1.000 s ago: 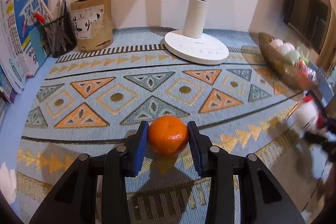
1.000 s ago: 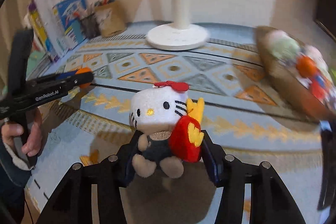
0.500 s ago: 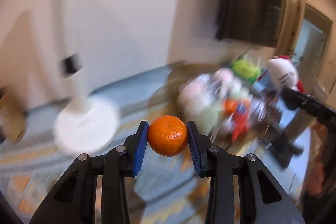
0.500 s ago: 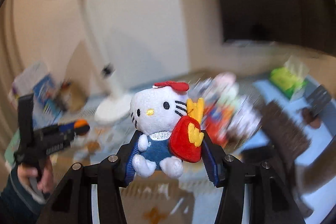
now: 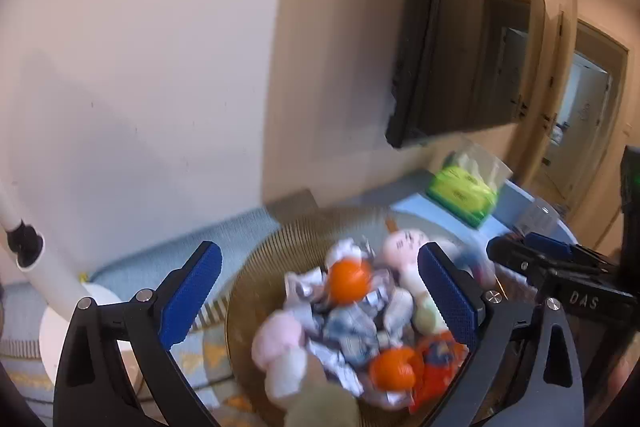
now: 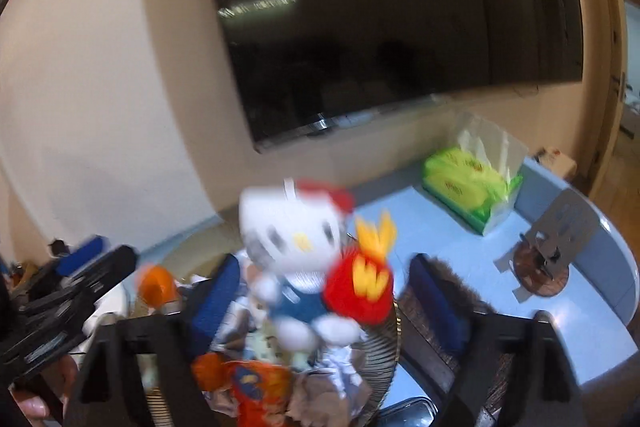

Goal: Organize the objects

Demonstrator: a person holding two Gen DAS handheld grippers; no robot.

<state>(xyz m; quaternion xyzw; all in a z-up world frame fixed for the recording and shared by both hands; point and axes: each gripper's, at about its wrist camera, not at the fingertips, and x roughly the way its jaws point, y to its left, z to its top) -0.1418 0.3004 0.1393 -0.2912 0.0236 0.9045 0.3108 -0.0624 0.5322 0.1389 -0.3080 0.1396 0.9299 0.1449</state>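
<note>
Left wrist view puts my left gripper (image 5: 316,291) over the wire basket (image 5: 256,259), its blue pads spreading apart with nothing pressed between them; the orange (image 5: 347,281) I take to be its load sits blurred among the heap of soft toys and wrappers, between the pads but clear of both, so I judge it released and dropping or just landed. A second orange (image 5: 394,369) lies lower in the pile. From the right wrist, my right gripper (image 6: 320,291) is also letting go: the jaws are widening and the white cat plush (image 6: 298,251) with its red pouch looks smeared, clear of the right pad, though I cannot tell whether its left side touches the other pad. It hangs above the basket's contents and is not yet settled, I think. So these two items count as nearly delivered. What is left I can only partly judge: the blue table (image 6: 560,311) beyond holds a green tissue pack (image 6: 468,183) and a small stand (image 6: 548,255), which may or may not belong in the sort.
</note>
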